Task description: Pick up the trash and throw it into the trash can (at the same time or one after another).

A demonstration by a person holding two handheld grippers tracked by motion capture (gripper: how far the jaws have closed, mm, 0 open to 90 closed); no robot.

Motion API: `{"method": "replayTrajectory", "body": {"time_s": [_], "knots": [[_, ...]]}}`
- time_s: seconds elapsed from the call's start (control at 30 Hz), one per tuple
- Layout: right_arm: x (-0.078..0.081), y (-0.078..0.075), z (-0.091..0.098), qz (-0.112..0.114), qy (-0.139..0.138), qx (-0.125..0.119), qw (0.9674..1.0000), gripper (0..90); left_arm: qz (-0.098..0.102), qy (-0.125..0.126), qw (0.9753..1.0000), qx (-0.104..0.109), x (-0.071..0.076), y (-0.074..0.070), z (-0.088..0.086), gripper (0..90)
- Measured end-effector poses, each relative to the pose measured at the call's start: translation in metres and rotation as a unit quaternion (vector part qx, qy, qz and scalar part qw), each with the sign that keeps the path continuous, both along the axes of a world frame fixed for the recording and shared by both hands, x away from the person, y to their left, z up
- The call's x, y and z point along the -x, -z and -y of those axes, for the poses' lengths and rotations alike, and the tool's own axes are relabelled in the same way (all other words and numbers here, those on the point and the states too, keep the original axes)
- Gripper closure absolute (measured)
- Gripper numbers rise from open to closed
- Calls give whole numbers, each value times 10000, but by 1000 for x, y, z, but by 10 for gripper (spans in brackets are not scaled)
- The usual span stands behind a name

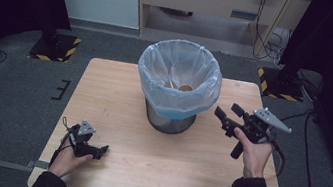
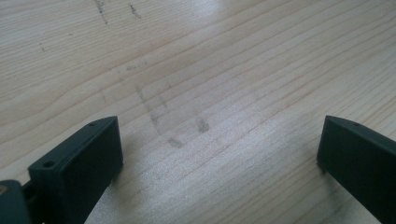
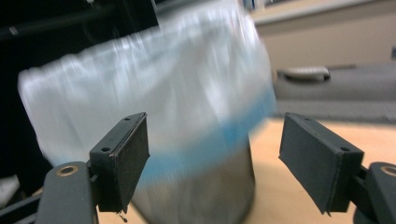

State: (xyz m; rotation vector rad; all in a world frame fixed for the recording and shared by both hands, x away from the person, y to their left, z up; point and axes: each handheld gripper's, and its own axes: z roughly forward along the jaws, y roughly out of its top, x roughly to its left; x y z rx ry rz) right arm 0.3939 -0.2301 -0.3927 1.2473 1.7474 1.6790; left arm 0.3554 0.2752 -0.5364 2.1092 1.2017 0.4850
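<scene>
Two tools sit over the pale wooden bench (image 1: 118,96). A round dark metal bin lined with a translucent white-and-blue plastic bag (image 1: 178,82) stands at the bench's middle. Just right of it, the right tool (image 1: 227,114) is released, nothing between its jaws. Near the front left corner, the left tool (image 1: 100,151) rests on the wood, jaws apart and empty.

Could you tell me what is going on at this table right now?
A person works at a wooden table with a gripper in each hand. The right gripper hangs beside a mesh bin lined with a pale bag, jaws open and empty, pointing at the bin. Something tan lies inside the bin, too small to identify. The left gripper rests low on the near left of the table, open with nothing between its jaws.
</scene>
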Motion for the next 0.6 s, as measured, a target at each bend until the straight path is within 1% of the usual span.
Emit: {"method": "replayTrajectory", "body": {"time_s": [0.03, 0.13, 0.17, 0.2, 0.23, 0.27, 0.3, 0.37, 0.4, 0.47, 0.5, 0.6], "knots": [[3, 7, 1, -79, -2, 49, 10000, 229, 0, -1, 10000, 0, 0, 0, 0, 0], [12, 36, 6, -365, -61, 346, 9987, 218, 0, -1, 10000, 0, 0, 0, 0, 0], [14, 43, 7, -452, -90, 445, 9979, 213, 1, -2, 10000, 2, 0, 0, 0, 0], [17, 55, 9, -595, -129, 621, 9962, 210, 1, -1, 10000, 1, 0, 0, 0, 0], [19, 64, 11, -694, -148, 745, 9947, 209, 0, 0, 10000, 0, 0, 0, 0, 0], [21, 75, 15, -855, -163, 879, 9923, 209, 0, -1, 10000, 2, 0, 0, 0, 0], [22, 82, 18, -1012, -180, 992, 9897, 206, 0, -1, 10000, 1, 0, 0, 0, 0], [23, 90, 23, -1211, -163, 1175, 9855, 194, 1, -1, 10000, 4, 0, 0, 0, 0], [24, 95, 27, -1309, -118, 1290, 9829, 193, 1, -1, 10000, 3, 0, 0, 0, 0], [25, 101, 32, -1438, -6, 1425, 9793, 184, 2, -1, 10000, 4, 0, 0, 0, 0], [26, 103, 35, -1522, 38, 1517, 9766, 185, 1, -1, 10000, 5, 0, 0, 0, 0], [27, 106, 41, -1607, 101, 1935, 9678, 170, 1, -1, 10000, 12, 0, 0, 0, 0]]}}
